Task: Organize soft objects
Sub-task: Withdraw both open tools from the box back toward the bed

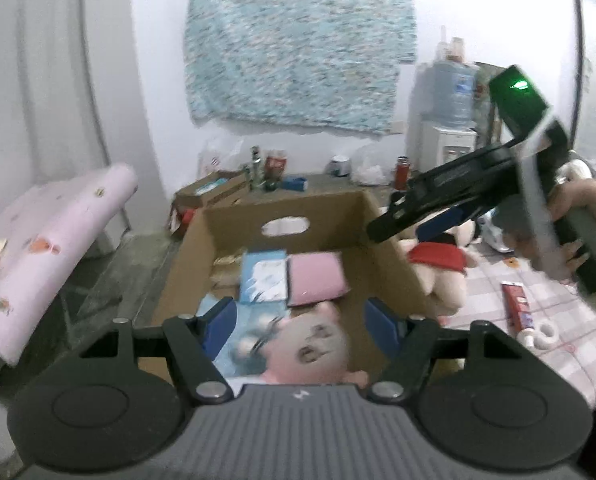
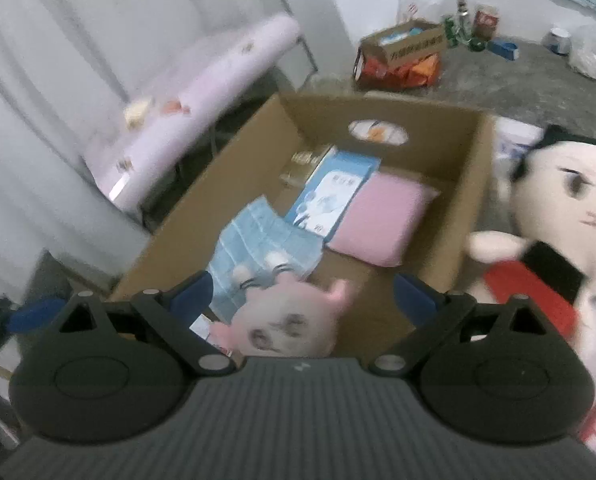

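Note:
An open cardboard box (image 1: 381,248) (image 2: 226,168) holds a pink cushion (image 1: 315,280) (image 2: 381,218), a blue-white packet (image 1: 264,282) (image 2: 329,196) and a small pink-faced plush doll (image 1: 311,346) (image 2: 286,326) at its near end. My left gripper (image 1: 301,320) is open above the doll, not touching it. My right gripper (image 2: 301,300) is open over the same end of the box; it also shows in the left wrist view (image 1: 413,226). A large doll with black hair and a red scarf (image 2: 557,216) (image 1: 441,258) lies right of the box.
A pink padded bench (image 1: 46,252) (image 2: 202,92) stands left of the box. A toothpaste tube (image 1: 517,308) and a tape roll (image 1: 543,334) lie on the checked cloth at right. Bottles, cans and a carton (image 2: 409,46) stand behind, with a water dispenser (image 1: 449,116).

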The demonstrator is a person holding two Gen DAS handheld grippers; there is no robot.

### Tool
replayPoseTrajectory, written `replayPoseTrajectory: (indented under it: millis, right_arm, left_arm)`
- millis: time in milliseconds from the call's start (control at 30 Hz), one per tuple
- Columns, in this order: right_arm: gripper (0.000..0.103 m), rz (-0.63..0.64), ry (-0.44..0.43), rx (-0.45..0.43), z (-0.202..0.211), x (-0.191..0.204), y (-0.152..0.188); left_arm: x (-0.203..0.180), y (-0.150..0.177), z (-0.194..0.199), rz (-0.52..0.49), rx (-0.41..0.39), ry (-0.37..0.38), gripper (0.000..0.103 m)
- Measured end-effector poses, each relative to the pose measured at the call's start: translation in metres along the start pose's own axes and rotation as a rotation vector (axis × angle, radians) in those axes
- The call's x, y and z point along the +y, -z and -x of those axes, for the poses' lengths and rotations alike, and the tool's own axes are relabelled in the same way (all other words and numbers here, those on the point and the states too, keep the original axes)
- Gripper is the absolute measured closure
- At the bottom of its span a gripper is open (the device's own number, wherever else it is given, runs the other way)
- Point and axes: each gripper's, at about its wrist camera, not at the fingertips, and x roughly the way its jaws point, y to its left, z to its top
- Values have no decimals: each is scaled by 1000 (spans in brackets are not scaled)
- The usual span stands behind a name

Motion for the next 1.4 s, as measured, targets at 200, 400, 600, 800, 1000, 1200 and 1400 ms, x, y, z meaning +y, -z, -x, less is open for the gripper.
replayPoseTrajectory:
  millis: [200, 400, 600, 800, 1000, 1200, 1400]
  right_arm:
    - [6, -139, -113, -165, 99, -76, 33]
    - [6, -267, -16, -311, 176, -151, 96]
    - [6, -372, -47, -251, 159, -184, 143]
    - [6, -249, -100, -129, 99, -139, 132]
    - [7, -135, -151, -69, 52, -83, 96]
    - [7, -72, -124, -65, 31, -58, 74]
    - [7, -67, -46, -66, 25, -59, 75]
  left_arm:
    - [-35, -13, -4, -42, 11, 95, 31]
    - [-74, -18, -58, -281, 114, 94, 30]
    - [-31, -3, -174, -275, 408, 85, 23]
    - [11, 18, -227, -44, 528, 156, 23]
    - [12, 11, -215, -90, 483, 76, 34]
    - [23, 0, -225, -123, 465, -4, 25]
    - [27, -1, -225, -105, 441, -53, 20]
